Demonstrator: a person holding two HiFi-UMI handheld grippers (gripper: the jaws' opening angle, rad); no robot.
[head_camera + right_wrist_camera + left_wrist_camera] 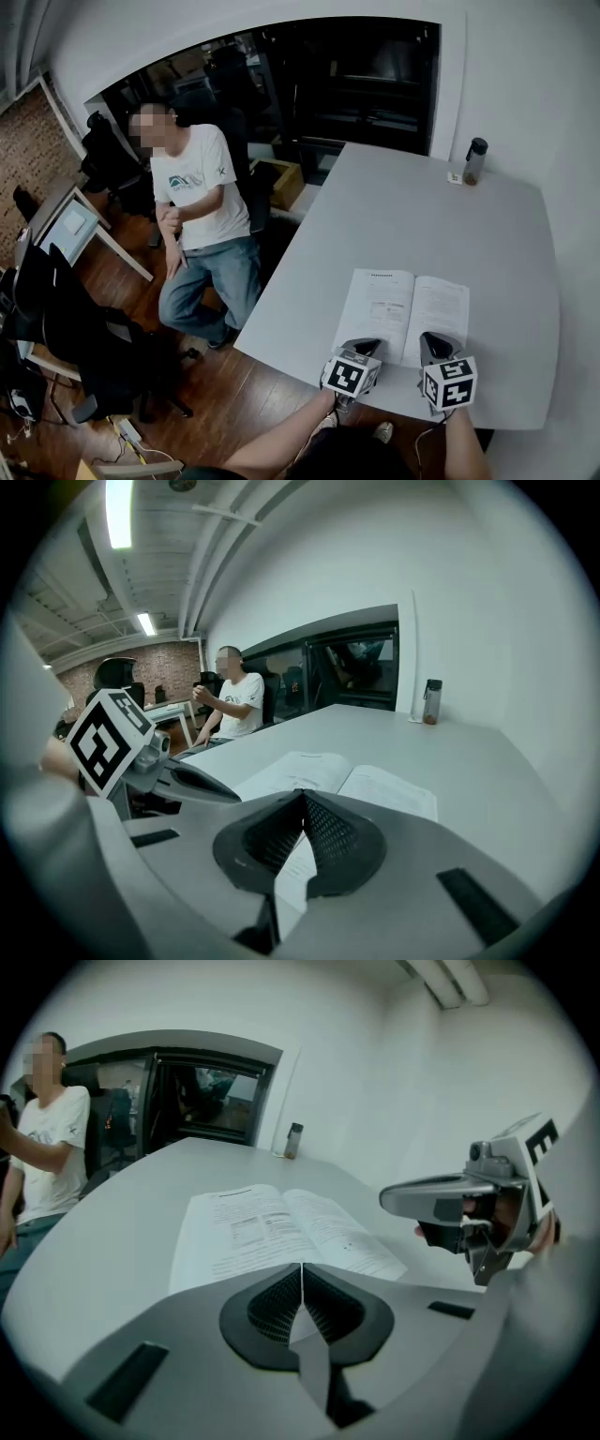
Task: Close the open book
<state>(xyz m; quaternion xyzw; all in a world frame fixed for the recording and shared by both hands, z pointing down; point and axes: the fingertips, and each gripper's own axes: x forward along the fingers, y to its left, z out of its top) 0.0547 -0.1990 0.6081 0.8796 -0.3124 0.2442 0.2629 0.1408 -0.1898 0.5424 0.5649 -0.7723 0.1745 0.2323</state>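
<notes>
L gripper (362,347) & R gripper (433,343): both jaws closed, nothing held, at near edge of open book (405,309), lying flat on table (412,216).

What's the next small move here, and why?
Probably open the right claw and lower it to the right page edge of the book: the book lies open flat, while this claw and the left claw hover shut and empty by its near edge.

A grey table (422,220) bears an open book (403,314) and a bottle (475,161).
</notes>
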